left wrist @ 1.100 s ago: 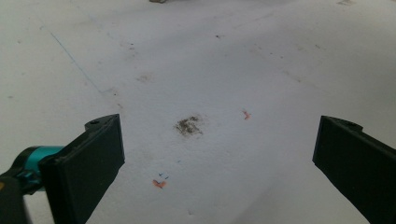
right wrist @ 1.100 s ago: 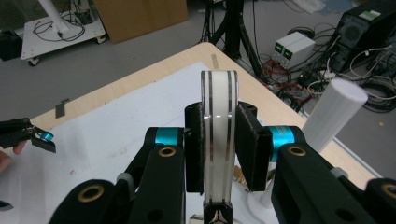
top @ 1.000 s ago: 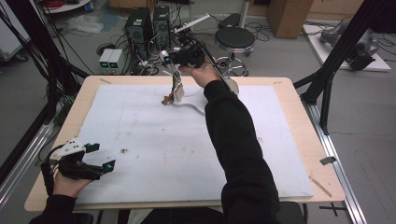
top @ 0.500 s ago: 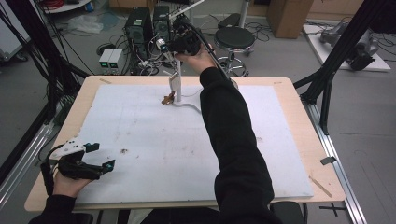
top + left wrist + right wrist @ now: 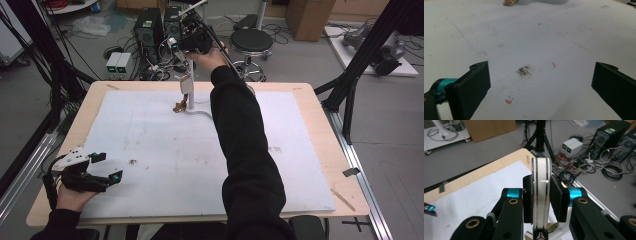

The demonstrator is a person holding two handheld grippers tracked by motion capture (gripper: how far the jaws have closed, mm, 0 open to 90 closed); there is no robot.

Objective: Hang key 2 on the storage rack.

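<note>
- Right gripper [image 5: 541,195], held high over the far edge of the table, is clenched on a flat white bar with two thin dark stripes along its edge [image 5: 541,192]; the black pads press it from both sides.
- From the high view the white bar [image 5: 189,90] hangs upright below that gripper [image 5: 186,50], with a small brown piece [image 5: 178,107] and a curved white strip [image 5: 200,113] at its foot on the white mat [image 5: 165,150].
- Left gripper [image 5: 107,167] rests at the near left corner, jaws spread wide with nothing between them, over a dark smudge [image 5: 524,71].
- To lift well, I'd judge the pull should stay straight up, the bar kept vertical so its trailing end clears the mat without swinging.
- Against a second earlier, the right hand has risen and moved a little farther away, drawing the bar up; the left hand has kept its place.
</note>
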